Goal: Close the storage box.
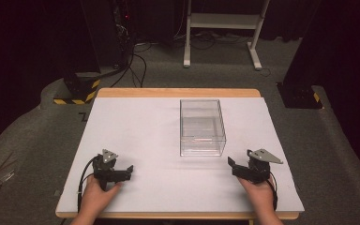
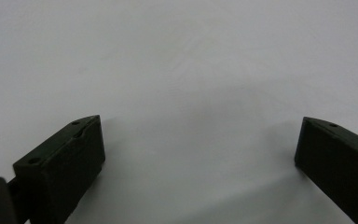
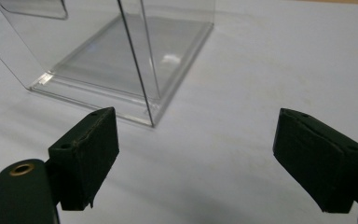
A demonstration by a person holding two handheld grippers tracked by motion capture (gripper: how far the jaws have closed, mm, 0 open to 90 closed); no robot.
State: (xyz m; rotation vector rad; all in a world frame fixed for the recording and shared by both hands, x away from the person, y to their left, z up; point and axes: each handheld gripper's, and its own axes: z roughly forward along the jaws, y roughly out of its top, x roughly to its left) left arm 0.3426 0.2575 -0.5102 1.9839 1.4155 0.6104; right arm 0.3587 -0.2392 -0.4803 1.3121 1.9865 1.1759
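The high view shows the clear plastic box [image 1: 202, 127] standing upright mid-table [image 1: 136, 131], well apart from the left tool [image 1: 130, 170] and near the right tool [image 1: 231, 165]. The right gripper view adds its near corner [image 3: 150, 122] just ahead of that tool's spread, empty jaws. The left gripper view has bare white table [image 2: 177, 60] between jaws spread wide; the box's far walls are hard to trace.

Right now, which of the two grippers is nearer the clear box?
The right gripper: its open jaws point at the clear box from close to its near corner, while the left gripper sits farther off across bare table.
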